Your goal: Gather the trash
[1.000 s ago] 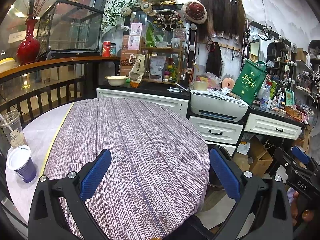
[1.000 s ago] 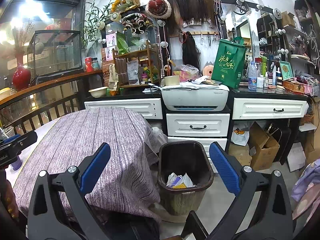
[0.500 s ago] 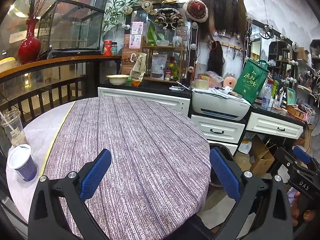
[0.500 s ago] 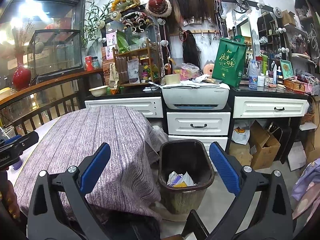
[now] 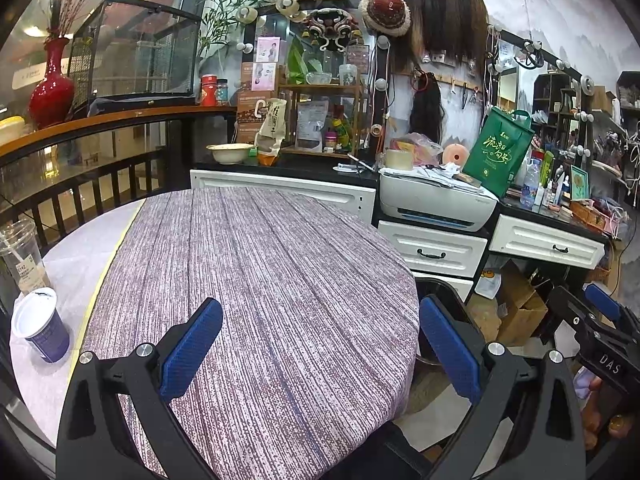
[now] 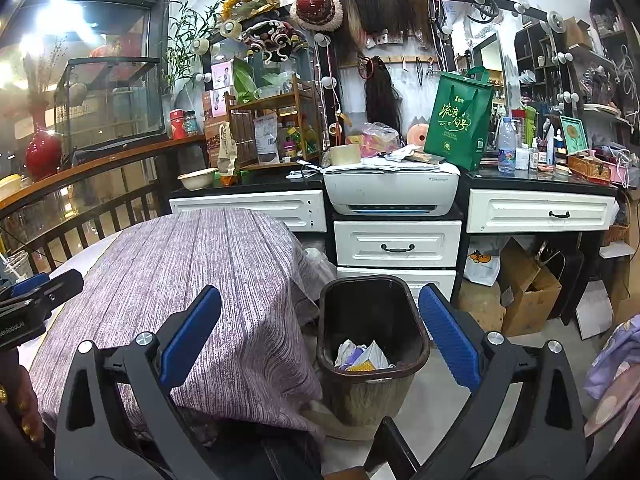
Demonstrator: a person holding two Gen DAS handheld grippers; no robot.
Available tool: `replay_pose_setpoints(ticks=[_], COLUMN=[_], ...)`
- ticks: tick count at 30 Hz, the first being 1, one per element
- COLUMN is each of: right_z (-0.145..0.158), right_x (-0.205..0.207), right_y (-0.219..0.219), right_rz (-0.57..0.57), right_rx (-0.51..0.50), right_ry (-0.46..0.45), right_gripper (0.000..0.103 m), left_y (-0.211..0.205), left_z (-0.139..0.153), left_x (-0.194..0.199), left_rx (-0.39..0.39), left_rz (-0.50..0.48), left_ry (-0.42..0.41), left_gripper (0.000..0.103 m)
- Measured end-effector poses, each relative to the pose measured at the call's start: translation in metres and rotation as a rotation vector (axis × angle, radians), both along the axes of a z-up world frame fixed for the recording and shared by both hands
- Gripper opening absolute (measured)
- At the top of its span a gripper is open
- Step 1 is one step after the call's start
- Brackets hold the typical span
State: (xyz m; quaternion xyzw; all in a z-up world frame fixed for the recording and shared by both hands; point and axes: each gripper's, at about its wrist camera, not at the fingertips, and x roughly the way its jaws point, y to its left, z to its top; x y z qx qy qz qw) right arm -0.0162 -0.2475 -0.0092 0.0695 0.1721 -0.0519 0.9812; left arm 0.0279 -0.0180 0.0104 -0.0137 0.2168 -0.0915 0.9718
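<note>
The round bench (image 5: pixel 248 280) fills most of the left wrist view, covered by a striped purple cloth (image 6: pixel 192 272) that hangs over its edge. Behind it stand white drawers (image 6: pixel 396 242) with a printer (image 6: pixel 390 192) on top and a green bag (image 6: pixel 458 120) beside it. On the floor just beside the bench sits a dark bin (image 6: pixel 370 344) holding crumpled paper trash (image 6: pixel 362 356). At the bench's left edge, off the cloth, stand 2 cups: a clear plastic cup (image 5: pixel 22 256) and a blue paper cup (image 5: pixel 40 324) with a white lid. The left gripper (image 5: pixel 316 344) hovers above the cloth, fingers wide apart and empty. The right gripper (image 6: pixel 318 334) hangs above the bin, also spread apart, holding nothing.
</note>
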Motion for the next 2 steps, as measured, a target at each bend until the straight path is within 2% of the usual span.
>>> replay_pose_setpoints(ticks=[2], right_z=[-0.0002], right_x=[0.0018], right_y=[-0.0011], right_rz=[0.001], right_rx=[0.002], right_ry=[0.003], right_gripper=[0.097], left_y=[0.0001], left_z=[-0.0009], left_x=[0.0003], left_rx=[0.002], left_rz=[-0.003], left_ry=[0.003], left_gripper=[0.097])
